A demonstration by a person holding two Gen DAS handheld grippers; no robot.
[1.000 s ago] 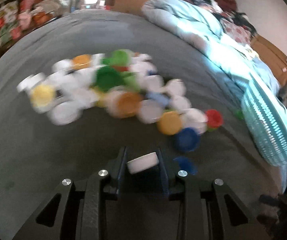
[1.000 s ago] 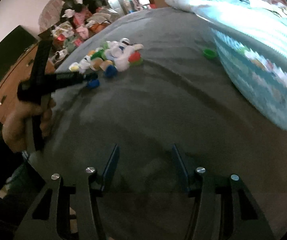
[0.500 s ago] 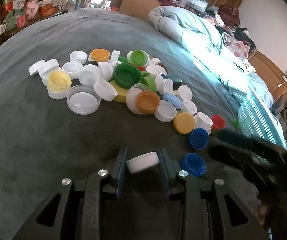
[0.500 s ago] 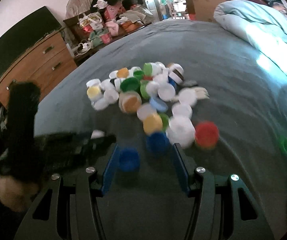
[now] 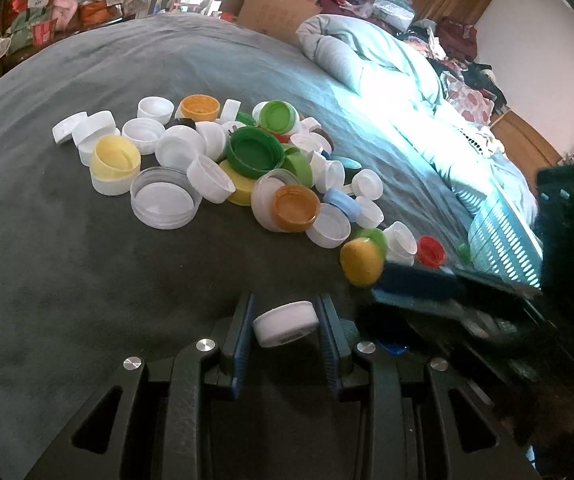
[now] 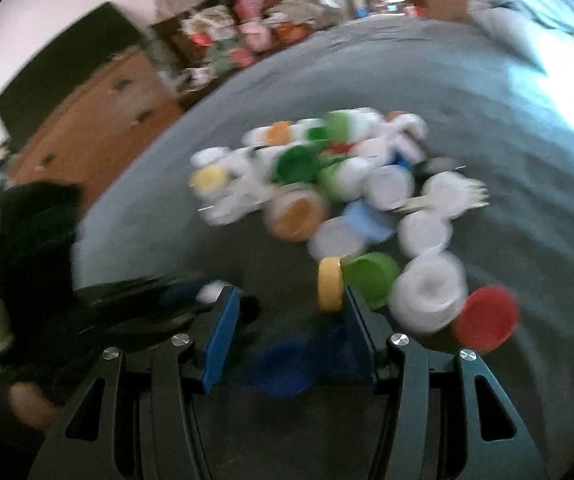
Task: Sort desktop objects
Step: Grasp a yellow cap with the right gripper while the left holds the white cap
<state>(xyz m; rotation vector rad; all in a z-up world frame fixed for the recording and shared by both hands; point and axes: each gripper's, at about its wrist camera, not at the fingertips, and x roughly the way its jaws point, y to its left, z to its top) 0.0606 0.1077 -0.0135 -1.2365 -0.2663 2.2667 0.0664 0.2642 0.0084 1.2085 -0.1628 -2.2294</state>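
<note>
My left gripper (image 5: 285,320) is shut on a small white cap (image 5: 287,322), held just above the grey bedspread (image 5: 87,280). A pile of caps (image 5: 255,156) in white, green, yellow and orange lies beyond it. My right gripper (image 6: 291,340) straddles a blue cap (image 6: 287,368) at the pile's near edge. Its jaws are closing, with a gap still showing beside the left pad; the view is blurred. A yellow cap (image 6: 331,284) stands on edge against its right finger. In the left wrist view, a blue pad (image 5: 419,280) of the right gripper sits below the red cap (image 5: 431,250).
A light blue slotted basket (image 5: 503,248) stands at the right, by a pale blue quilt (image 5: 387,72) along the bed's far side. A wooden dresser (image 6: 99,128) and cluttered shelves lie past the bed's left edge. A hand (image 6: 27,404) holds the left gripper.
My right gripper swung from the basket side to the pile's near edge and came down around a blue cap, tipping the yellow cap. My left gripper stayed put with the white cap.
</note>
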